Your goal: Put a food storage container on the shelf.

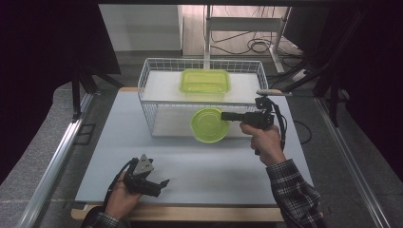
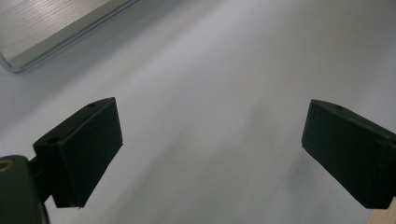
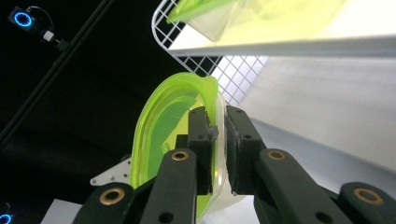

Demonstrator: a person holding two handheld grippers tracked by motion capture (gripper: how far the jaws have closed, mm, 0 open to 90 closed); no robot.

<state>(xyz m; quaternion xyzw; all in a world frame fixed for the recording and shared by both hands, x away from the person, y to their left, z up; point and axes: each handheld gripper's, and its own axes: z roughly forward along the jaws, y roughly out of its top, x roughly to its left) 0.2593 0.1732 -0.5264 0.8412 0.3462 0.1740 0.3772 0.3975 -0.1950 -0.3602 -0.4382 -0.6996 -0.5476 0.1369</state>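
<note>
Two green translucent plastic containers show: the rectangular one (image 1: 205,81) sits on the white wire rack's (image 1: 151,124) top shelf, while the right gripper (image 1: 224,115) pinches the round bowl's (image 1: 208,126) rim before the rack. The left gripper (image 1: 164,183) rests open-jawed on the pale table (image 1: 214,171).

No legible text, seemingly.

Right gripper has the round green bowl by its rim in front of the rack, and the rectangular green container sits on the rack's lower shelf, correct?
Not quite. The right gripper does pinch the round bowl by its rim in front of the rack, but the rectangular container sits on the rack's upper shelf, not the lower one. The high view shows this.
</note>
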